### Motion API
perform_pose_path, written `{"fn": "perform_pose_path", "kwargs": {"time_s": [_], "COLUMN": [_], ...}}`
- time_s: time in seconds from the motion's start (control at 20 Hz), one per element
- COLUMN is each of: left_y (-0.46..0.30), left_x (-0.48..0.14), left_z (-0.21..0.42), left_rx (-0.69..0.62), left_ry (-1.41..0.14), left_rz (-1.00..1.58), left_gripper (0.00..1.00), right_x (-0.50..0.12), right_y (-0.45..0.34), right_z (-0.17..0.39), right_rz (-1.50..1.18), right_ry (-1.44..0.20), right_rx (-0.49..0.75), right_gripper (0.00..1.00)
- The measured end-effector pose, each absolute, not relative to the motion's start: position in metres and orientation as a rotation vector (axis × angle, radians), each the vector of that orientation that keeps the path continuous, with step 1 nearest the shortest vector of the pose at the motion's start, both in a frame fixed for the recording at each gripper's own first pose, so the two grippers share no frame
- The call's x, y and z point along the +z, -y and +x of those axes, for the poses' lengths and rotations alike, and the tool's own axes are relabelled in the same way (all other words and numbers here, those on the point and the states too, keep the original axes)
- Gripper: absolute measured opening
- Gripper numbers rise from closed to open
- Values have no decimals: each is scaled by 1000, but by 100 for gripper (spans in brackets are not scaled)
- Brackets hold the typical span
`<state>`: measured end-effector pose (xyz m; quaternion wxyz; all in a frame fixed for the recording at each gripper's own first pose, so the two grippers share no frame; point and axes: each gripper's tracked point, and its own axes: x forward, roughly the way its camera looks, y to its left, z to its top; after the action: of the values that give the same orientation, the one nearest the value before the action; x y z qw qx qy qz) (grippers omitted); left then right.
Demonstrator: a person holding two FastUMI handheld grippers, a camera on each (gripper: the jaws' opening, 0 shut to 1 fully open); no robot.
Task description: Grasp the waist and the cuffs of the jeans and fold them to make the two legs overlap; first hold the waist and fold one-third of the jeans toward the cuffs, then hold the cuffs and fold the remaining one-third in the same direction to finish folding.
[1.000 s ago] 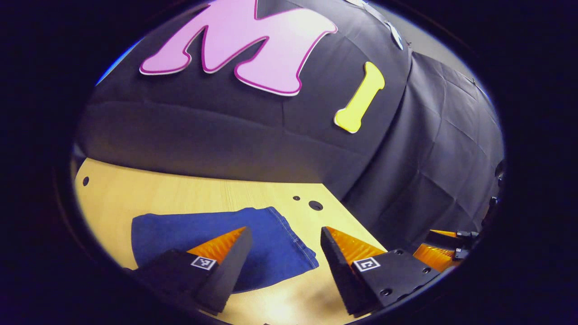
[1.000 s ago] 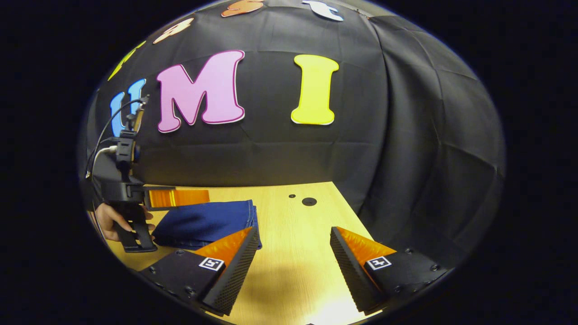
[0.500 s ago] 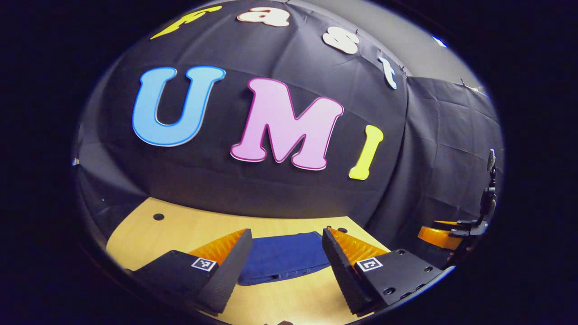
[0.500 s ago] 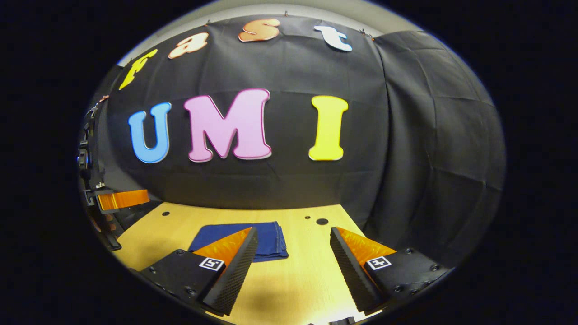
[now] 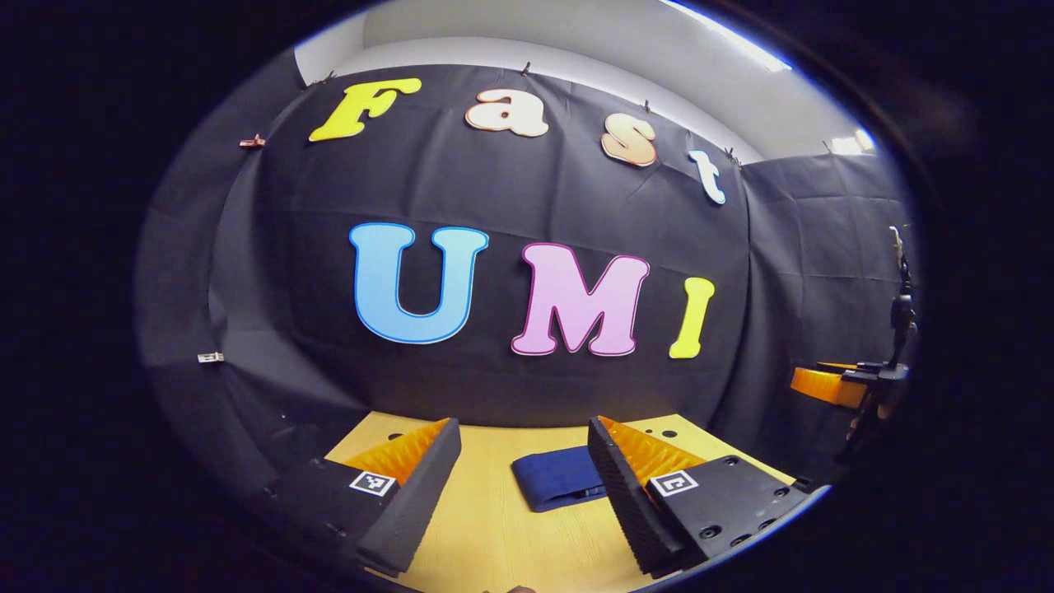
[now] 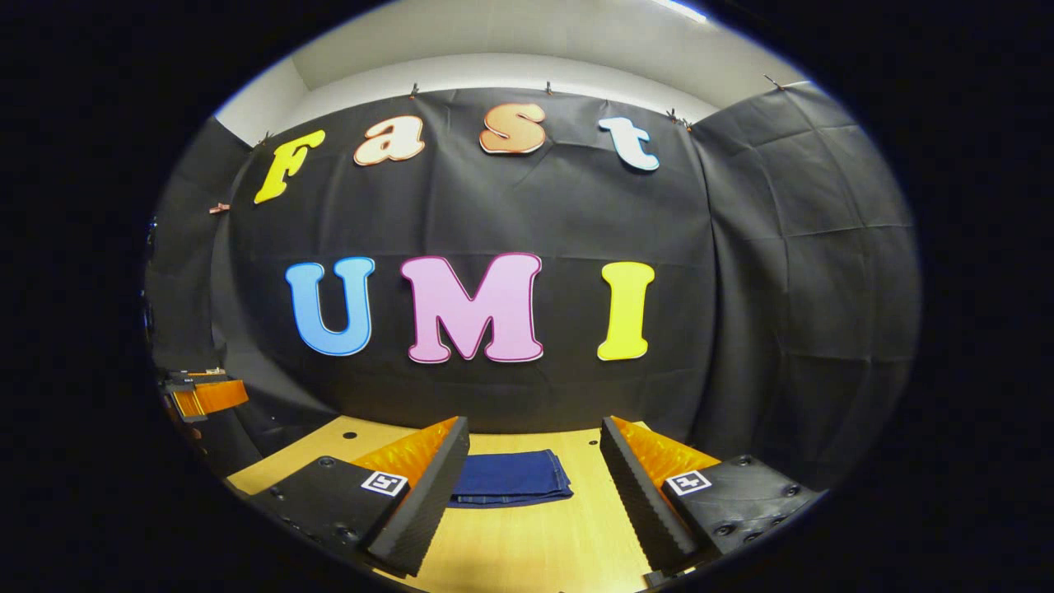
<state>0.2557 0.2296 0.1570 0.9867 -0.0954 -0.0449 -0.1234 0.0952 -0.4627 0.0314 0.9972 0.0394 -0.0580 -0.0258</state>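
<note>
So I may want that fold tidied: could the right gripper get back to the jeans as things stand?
Probably yes. The right gripper is open, and the folded jeans lie flat on the table ahead of it with nothing between.

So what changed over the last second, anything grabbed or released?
Both grippers pulled back and up from the folded jeans: left gripper, right gripper. Nothing was grabbed or released. Both stayed open and empty, and the jeans stayed folded on the table.

Jeans [image 5: 558,478] R edge behind left tool finger [image 5: 617,461]
</note>
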Motion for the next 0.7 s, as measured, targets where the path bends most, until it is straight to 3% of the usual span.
{"fn": "perform_pose_path", "kwargs": {"time_s": [0.25,0.7], "left_y": [-240,-262], "left_x": [149,160], "left_z": [231,221], "left_rx": [-222,-63], "left_ry": [60,68], "left_rz": [-221,-268], "left_gripper": [96,96], "right_x": [33,54], "right_y": [427,392], "right_z": [84,126], "right_rz": [39,24], "right_ry": [120,127], "right_rx": [26,219], "right_gripper": [97,97]}}
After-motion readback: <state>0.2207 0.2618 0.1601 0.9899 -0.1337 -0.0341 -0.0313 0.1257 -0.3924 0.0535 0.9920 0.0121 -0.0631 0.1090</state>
